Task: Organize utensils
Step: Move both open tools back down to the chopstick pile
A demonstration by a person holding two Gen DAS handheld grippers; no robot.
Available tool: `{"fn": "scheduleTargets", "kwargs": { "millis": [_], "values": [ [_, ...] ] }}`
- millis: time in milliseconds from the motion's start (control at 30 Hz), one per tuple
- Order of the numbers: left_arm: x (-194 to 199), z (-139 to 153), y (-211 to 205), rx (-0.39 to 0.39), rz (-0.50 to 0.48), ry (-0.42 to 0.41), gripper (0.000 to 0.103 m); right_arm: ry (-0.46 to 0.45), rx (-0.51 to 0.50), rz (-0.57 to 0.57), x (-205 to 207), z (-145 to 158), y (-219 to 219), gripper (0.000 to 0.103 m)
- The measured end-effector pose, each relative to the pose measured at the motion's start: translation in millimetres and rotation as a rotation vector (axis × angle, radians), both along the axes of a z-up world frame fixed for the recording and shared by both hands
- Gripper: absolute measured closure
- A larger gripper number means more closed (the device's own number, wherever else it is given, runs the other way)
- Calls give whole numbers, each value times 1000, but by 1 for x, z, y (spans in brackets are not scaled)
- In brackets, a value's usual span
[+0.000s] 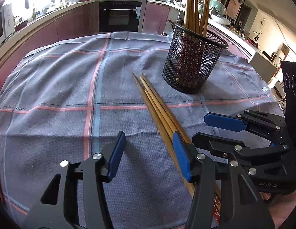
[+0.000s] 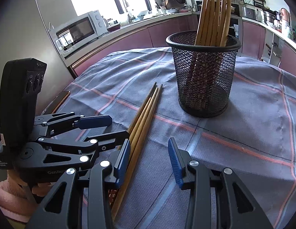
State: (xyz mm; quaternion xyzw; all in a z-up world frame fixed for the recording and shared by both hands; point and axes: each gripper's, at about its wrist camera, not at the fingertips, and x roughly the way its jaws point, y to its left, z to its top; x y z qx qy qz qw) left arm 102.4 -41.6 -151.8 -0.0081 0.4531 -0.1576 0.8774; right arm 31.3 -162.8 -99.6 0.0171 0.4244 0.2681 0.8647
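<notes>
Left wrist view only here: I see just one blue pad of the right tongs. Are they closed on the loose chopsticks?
Observer: No. The right wrist view shows the right tongs open, gripping nothing.
Operator: Where do the chopsticks run?
Observer: The loose chopsticks lie on the cloth and pass close beside the tongs' left pad.
Operator: What's behind my left tongs?
Observer: A pink sleeve shows just behind the left tongs.

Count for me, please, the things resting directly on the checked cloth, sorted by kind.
Chopsticks: 4
Mesh cup: 1
Total: 5
</notes>
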Motion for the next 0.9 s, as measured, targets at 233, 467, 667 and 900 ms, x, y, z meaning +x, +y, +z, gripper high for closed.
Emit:
{"fn": "scheduleTargets", "kwargs": {
  "millis": [233, 467, 667, 900],
  "values": [
    [1, 1, -1, 39, -11, 3, 55, 1, -6, 2, 1, -2, 4, 65],
    [4, 3, 9, 37, 1, 9, 68, -4, -16, 14, 5, -2, 11, 65],
    [3, 3, 12, 35, 0, 9, 69, -1, -46, 14, 8, -7, 19, 66],
    [3, 1, 12, 28, -2, 9, 67, 4, -42, 2, 9, -7, 13, 71]
  ]
}}
